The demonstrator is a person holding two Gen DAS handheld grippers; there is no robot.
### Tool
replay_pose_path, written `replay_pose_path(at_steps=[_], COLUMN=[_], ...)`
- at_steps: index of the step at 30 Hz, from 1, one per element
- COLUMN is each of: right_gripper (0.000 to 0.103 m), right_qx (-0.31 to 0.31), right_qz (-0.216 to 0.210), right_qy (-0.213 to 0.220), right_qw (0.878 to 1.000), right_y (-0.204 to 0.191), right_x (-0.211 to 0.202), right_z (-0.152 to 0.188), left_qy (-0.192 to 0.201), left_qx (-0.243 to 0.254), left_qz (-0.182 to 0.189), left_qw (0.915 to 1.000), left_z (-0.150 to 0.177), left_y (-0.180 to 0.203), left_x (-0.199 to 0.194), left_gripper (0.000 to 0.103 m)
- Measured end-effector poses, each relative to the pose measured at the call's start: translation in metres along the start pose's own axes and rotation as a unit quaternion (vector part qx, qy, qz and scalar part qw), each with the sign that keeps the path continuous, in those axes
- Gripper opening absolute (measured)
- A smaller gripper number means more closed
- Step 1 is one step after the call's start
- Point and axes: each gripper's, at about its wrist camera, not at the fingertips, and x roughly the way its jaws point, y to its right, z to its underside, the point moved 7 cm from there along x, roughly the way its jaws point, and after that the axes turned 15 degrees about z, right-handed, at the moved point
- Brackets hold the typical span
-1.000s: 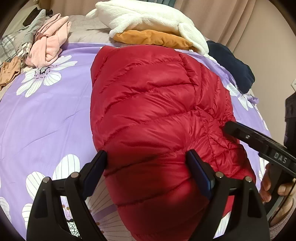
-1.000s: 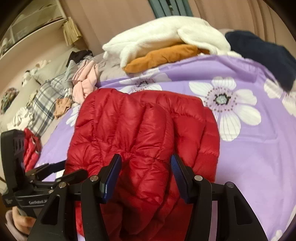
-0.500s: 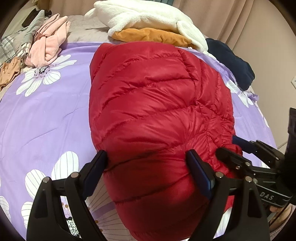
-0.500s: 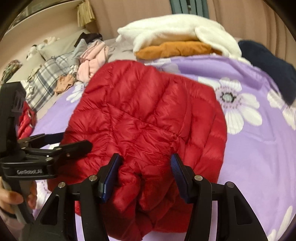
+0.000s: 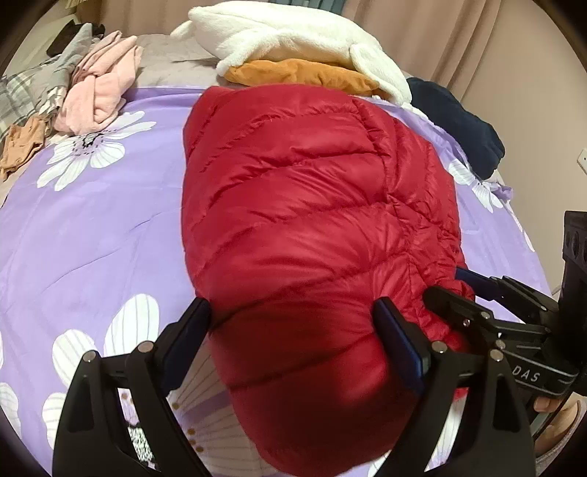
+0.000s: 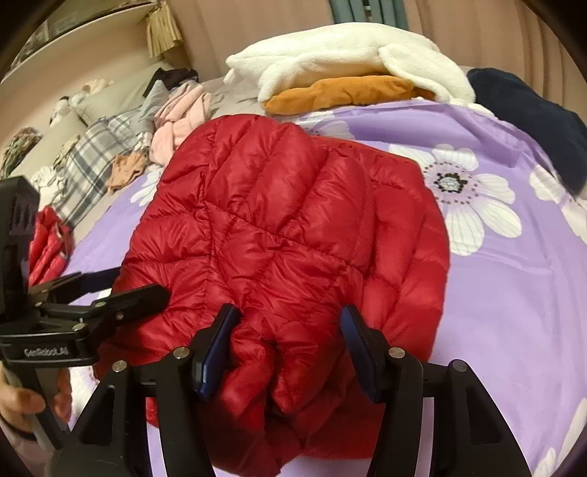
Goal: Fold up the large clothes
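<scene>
A red down jacket (image 5: 312,227), folded into a thick bundle, lies in the middle of a purple flowered bedspread (image 5: 91,238), its near end between both tools. Along the far edge wait a white fleece (image 5: 293,33) on an orange garment (image 5: 301,73), a navy garment (image 5: 455,121) at far right, and pink clothes (image 5: 99,95) at far left. The left gripper (image 5: 293,341) straddles the puffy near end with its jaws spread wide, the pads meeting the fabric at either side; they have just opened a little further. The right gripper (image 6: 290,348) has a bunched fold of the jacket's near right corner between its jaws, which have also just been opening, so whether it still pinches is hard to tell. The likely risk: the slick, springy filling pushes back as the grip loosens, and the fold puffs open or slides sideways. The two tools also sit just beside each other, so either could snag fabric on withdrawal.
</scene>
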Motion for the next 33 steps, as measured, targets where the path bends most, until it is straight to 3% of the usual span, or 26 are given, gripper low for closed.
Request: replay_pose_path(at_steps=[11, 18, 20, 25, 33], right_gripper=[0.061, 0.063, 0.069, 0.071, 0.088], right_qx=[0.016, 0.020, 0.021, 0.020, 0.020], right_qz=[0.008, 0.022, 0.026, 0.028, 0.030], right_qy=[0.022, 0.039, 0.042, 0.052, 0.060], right_qw=[1.000, 0.999, 0.999, 0.998, 0.998], right_y=[0.014, 0.024, 0.025, 0.021, 0.011], right_x=[-0.046, -0.079, -0.088, -0.108, -0.132], right_z=[0.006, 0.014, 0.017, 0.024, 0.034], left_qy=[0.020, 0.030, 0.034, 0.046, 0.059], left_qx=[0.024, 0.032, 0.037, 0.036, 0.036], left_qz=[-0.039, -0.041, -0.044, -0.052, -0.084], left_qw=[0.9987, 0.9982, 0.9978, 0.9969, 0.9940], left_z=[0.015, 0.030, 0.034, 0.041, 0.052], left_y=[0.016, 0.034, 0.040, 0.051, 0.065], left_x=[-0.049, -0.080, -0.089, -0.109, -0.139], left_gripper=[0.091, 0.099, 0.101, 0.103, 0.103])
